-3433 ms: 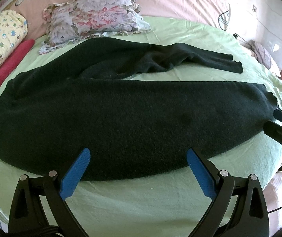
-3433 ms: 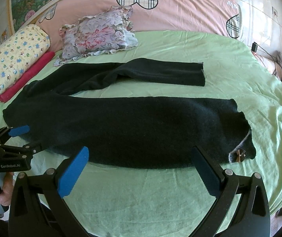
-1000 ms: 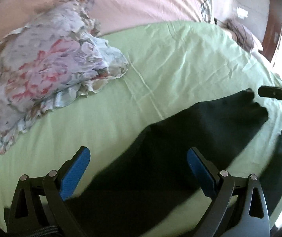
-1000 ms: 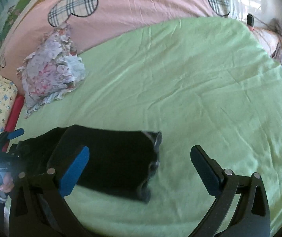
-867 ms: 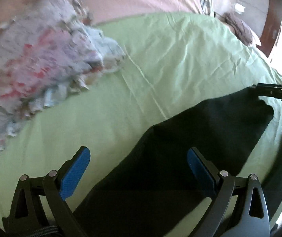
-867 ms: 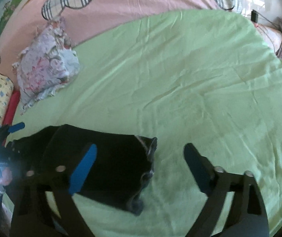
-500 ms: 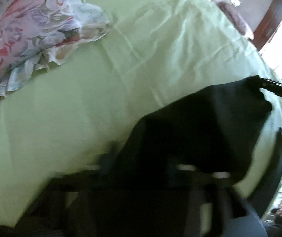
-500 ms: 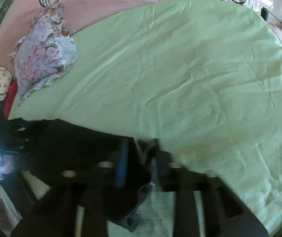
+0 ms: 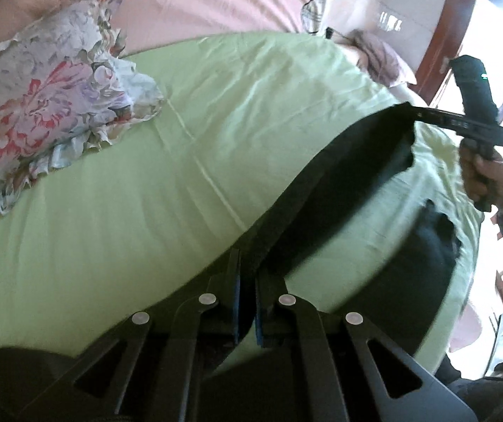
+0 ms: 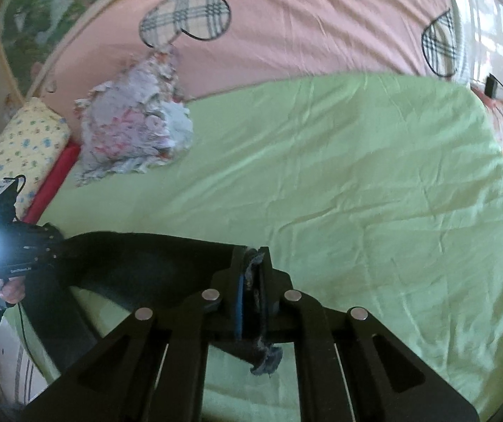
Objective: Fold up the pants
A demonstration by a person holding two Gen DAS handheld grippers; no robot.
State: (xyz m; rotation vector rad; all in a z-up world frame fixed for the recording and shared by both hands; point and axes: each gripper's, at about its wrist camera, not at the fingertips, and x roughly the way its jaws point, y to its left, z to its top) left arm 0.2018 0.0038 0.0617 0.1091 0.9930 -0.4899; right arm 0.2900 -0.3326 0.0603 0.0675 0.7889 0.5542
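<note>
Left tongs (image 9: 247, 274): clamping together on the dark pants (image 9: 339, 183) at one end.
Right tongs (image 10: 251, 274): pinching the other end, frayed hem showing between them.
Pants: hanging stretched between both tongs, above the green bed sheet (image 10: 357, 183).
Doing it well: keeping the span taut and level while carrying the leg over, likely edge to edge.
Surroundings: floral pillow (image 9: 43, 105) lying well apart; yellow pillow (image 10: 22, 144) at the bedside.
Obstruction: nothing showing on the sheet ahead.

Bright daylight, lens flare, fisheye blur.
</note>
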